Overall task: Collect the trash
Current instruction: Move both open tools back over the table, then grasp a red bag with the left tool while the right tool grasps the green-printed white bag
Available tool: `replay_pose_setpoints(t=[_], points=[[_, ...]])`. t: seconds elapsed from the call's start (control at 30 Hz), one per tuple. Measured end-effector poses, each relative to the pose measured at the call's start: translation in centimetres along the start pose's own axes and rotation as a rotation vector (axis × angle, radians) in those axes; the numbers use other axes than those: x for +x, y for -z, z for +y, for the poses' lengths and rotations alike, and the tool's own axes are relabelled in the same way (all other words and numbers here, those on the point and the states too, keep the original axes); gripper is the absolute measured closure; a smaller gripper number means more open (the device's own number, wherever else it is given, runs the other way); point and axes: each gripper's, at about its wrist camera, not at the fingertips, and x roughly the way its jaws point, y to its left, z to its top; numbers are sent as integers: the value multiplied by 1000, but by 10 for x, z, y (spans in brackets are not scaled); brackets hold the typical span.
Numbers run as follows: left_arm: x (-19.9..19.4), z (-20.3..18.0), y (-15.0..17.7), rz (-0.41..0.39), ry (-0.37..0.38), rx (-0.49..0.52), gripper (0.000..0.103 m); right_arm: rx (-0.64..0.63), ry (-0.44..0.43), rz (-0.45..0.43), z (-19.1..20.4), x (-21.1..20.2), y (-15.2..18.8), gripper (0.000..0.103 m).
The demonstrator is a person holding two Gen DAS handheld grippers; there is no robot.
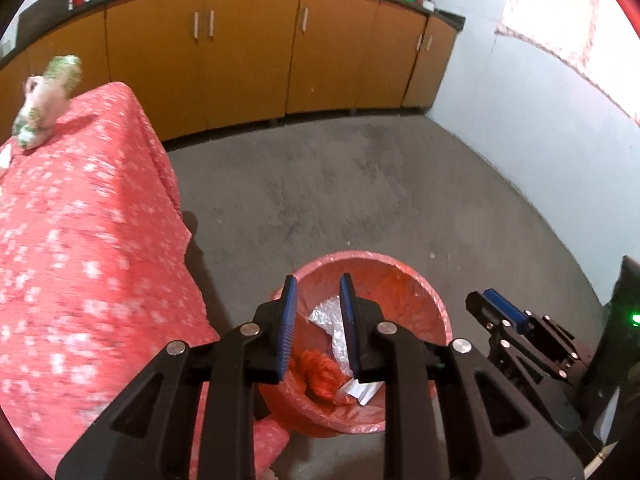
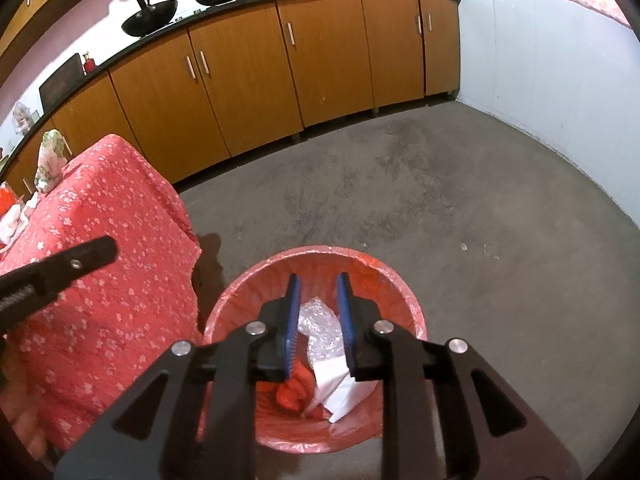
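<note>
Both grippers hung over the red-lined trash bin (image 2: 320, 264). The left gripper (image 1: 318, 292) and right gripper (image 2: 320, 292) had their fingers apart, holding nothing. Bubble wrap (image 2: 316, 320), white paper (image 2: 336, 388) and a red bag (image 2: 294, 390) lay inside.

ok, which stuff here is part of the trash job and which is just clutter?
Job:
- red-lined trash bin
- bubble wrap, white paper, red plastic bag inside it
- left gripper, right gripper, both open over bin

Clutter:
- floral cloth bundle on table
- woks on counter
</note>
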Motion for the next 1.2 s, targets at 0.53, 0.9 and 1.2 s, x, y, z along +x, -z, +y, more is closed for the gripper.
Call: replay_pose_setpoints(t=[0.53,0.9,1.2], points=[[-150,196,3,-236,-397,-165,46,-185,-316,-86,194,-28,-78,50],[-200,342,15,-293,-670,-327,32,-322,-326,-197,371,-15,-109,24],[-193,385,11,-302,-676,-369,28,-422,-173,-152,445,51,-139,21]])
